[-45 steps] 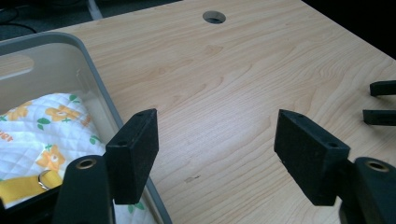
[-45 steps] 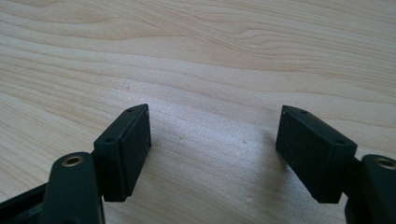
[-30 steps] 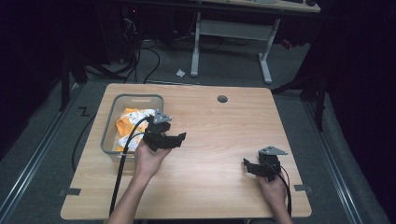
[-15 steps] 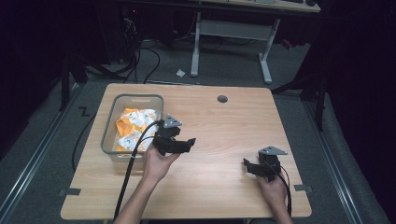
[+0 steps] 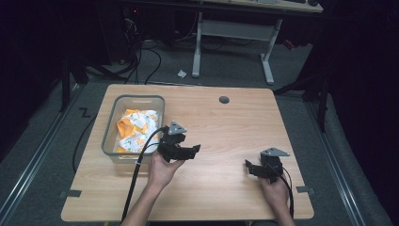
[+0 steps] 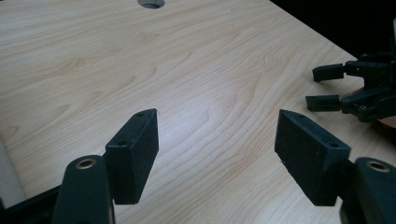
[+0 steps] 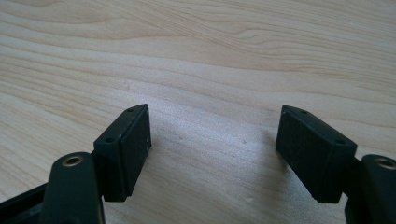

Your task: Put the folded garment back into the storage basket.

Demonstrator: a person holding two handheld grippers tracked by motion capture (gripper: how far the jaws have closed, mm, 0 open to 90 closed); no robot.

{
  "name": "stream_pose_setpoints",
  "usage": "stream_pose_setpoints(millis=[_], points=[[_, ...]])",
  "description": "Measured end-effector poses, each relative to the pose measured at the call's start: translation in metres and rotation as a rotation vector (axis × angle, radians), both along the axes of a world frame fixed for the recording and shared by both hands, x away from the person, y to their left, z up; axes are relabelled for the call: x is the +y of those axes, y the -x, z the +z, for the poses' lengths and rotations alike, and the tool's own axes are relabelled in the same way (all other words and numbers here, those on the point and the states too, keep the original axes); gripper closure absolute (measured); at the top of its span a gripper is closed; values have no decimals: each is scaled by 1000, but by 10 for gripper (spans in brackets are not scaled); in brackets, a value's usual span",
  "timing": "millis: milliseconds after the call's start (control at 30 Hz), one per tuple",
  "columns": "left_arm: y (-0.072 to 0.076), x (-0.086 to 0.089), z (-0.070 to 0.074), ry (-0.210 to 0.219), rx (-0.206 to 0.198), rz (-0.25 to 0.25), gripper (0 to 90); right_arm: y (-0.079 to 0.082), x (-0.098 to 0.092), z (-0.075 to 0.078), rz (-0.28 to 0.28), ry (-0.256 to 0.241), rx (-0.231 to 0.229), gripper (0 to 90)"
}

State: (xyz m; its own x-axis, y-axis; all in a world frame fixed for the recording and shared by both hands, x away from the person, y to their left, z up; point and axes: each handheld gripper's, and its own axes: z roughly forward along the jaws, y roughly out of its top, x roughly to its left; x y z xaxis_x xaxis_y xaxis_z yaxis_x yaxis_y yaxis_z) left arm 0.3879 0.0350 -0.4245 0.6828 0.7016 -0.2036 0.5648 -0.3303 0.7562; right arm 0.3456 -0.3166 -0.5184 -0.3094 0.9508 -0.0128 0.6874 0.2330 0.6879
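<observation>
In the clear bin [image 5: 111, 127], orange-and-white cloth [image 5: 136, 129] lies crumpled.

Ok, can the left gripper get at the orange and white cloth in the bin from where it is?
Probably yes. The left gripper is open and empty beside the bin, which has no lid, and the cloth lies exposed on top.

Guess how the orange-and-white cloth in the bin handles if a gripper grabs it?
The cloth lies crumpled in folds, so it is probably floppy and would drape from the fingers. It looks thin, likely light. Bunched inside the clear bin, it may drag on the walls.
</observation>
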Motion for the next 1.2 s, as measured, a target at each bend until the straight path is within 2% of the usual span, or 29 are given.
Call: stream_pose_setpoints(millis=[167, 433, 500, 633, 933, 967, 1000, 1067, 1100, 1200], points=[[3, -3, -9, -23, 6, 2, 308, 0, 0, 0, -3, -2, 1, 267], [8, -9, -32, -70, 24, 11, 309, 0, 0, 0, -3, -2, 2, 267], [9, -13, -40, -101, 20, 15, 310, 0, 0, 0, -4, -3, 3, 267], [9, -18, -55, -194, -2, 22, 314, 0, 0, 0, -4, -3, 2, 267], [7, -23, -86, -278, 16, 42, 319, 0, 0, 0, -4, -3, 2, 267], [7, -22, -91, -244, 8, 38, 308, 0, 0, 0, -4, -3, 2, 267], [7, -22, -91, -244, 8, 38, 305, 0, 0, 0, -4, -3, 2, 267], [8, -19, -95, -205, -12, 56, 297, 0, 0, 0, 0, -2, 0, 267], [12, -17, -101, -169, -55, 71, 281, 0, 0, 0, -1, -1, 1, 267], [13, -16, -101, -168, -51, 77, 276, 0, 0, 0, -1, -1, 1, 267]])
